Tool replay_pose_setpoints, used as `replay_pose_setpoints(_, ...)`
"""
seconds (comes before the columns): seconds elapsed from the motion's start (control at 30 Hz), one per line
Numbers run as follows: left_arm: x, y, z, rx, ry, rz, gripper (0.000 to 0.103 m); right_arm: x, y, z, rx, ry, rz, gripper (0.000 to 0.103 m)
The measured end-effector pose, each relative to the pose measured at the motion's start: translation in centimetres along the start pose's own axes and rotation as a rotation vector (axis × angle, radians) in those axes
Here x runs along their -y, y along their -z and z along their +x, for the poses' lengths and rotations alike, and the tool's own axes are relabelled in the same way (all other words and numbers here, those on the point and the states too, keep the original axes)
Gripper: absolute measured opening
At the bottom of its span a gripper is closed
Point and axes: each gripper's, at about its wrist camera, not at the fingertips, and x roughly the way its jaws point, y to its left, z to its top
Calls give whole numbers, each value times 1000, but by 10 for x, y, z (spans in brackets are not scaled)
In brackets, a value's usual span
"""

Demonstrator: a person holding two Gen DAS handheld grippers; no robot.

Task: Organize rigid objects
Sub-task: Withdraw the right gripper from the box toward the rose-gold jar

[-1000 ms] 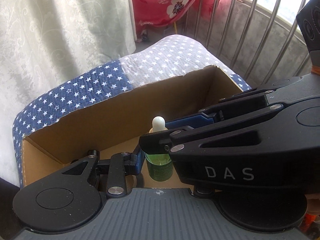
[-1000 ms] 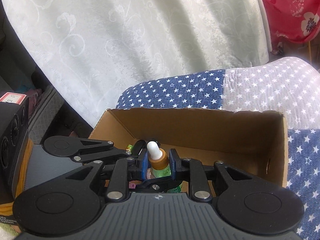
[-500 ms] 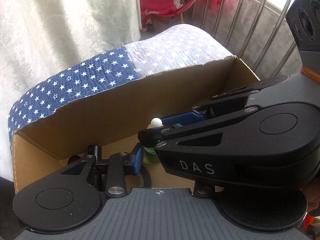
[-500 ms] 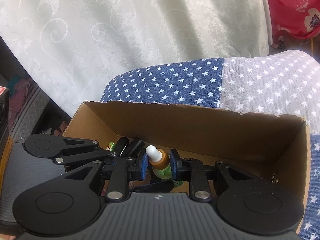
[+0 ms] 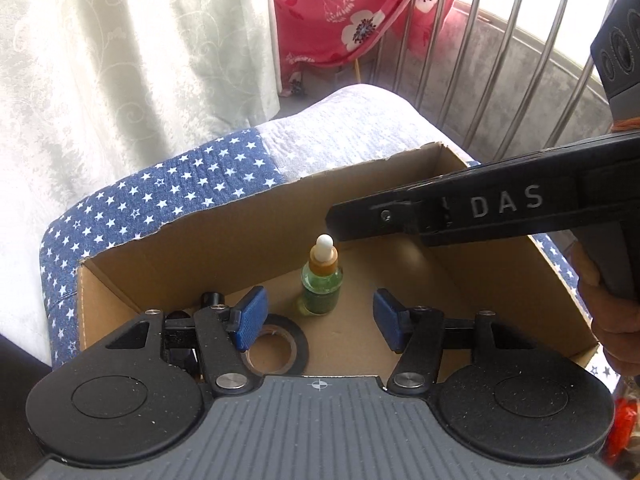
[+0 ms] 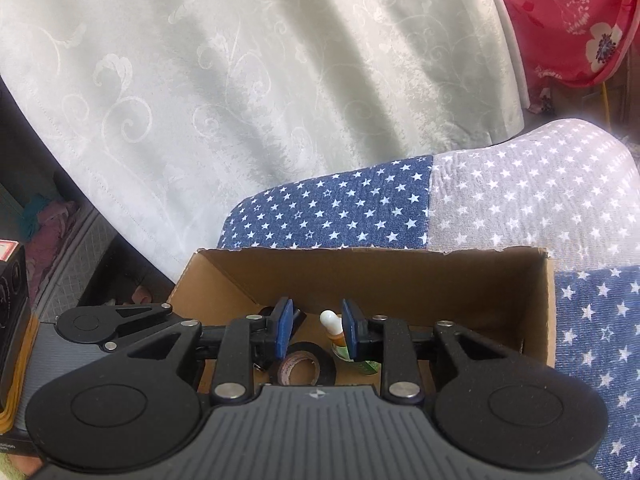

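A small green dropper bottle (image 5: 322, 284) with an amber collar and a white bulb stands upright on the floor of an open cardboard box (image 5: 200, 236). My left gripper (image 5: 316, 316) is just in front of it, jaws opening, and its blue pads do not touch it. My right gripper (image 5: 340, 220) reaches in from the right with its tip beside and above the bulb. In the right wrist view the bottle (image 6: 332, 326) shows low between the right gripper's (image 6: 316, 330) narrowly parted, opening pads and is partly hidden by the right one. Neither pad presses on it.
A black tape roll (image 5: 288, 340) lies flat in the box by my left pad, with dark cylinders (image 5: 210, 300) behind it. The box rests on a star-patterned blanket (image 6: 340, 212). A white curtain (image 6: 240, 80), red floral cloth and metal railing (image 5: 480, 40) stand behind. A hand (image 5: 612, 320) holds the right gripper.
Both grippers have drawn up and back from the bottle. The left jaws have spread wide and the right pads have come off its neck. It now stands free in the box.
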Motion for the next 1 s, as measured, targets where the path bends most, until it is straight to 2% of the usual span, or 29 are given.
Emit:
replay_pose_setpoints(0.1,-8,8,-36,60,-5,-20,58,-9,13,-42,68,-55,4,29)
replay_pose_setpoints(0.23,-16,28,-90,168,-12,-27,62,-33,47,-99,160,-80,-73,29)
replay_pose_setpoints(0.37,-14,74,-129,259,-26,-28,63,-49,96,-135,213,-105,-110,31)
replay_pose_setpoints(0.4,-12,87,-132,269,-17,-32,63,-50,106,-138,217,-113,-109,33)
replay_pose_setpoints(0.43,-9,101,-134,272,1,-37,63,-50,122,-141,223,-123,-98,39)
replay_pose_setpoints(0.47,-7,114,-134,271,32,-48,63,-50,133,-140,223,-127,-89,46)
replay_pose_setpoints(0.6,4,159,-119,217,185,-80,63,-45,173,-123,190,-77,-45,48)
replay_pose_setpoints(0.63,10,169,-113,210,182,-66,63,-43,181,-114,178,-52,-31,48)
replay_pose_setpoints(0.7,23,183,-101,213,129,-35,63,-39,190,-101,162,-30,-15,48)
replay_pose_setpoints(0.8,56,202,-76,178,-15,84,61,-35,200,-83,144,7,2,48)
replay_pose_setpoints(0.83,64,206,-68,165,-43,109,59,-33,204,-77,141,10,4,48)
replay_pose_setpoints(1.0,83,223,-42,155,-31,143,54,-23,211,-58,109,9,27,48)
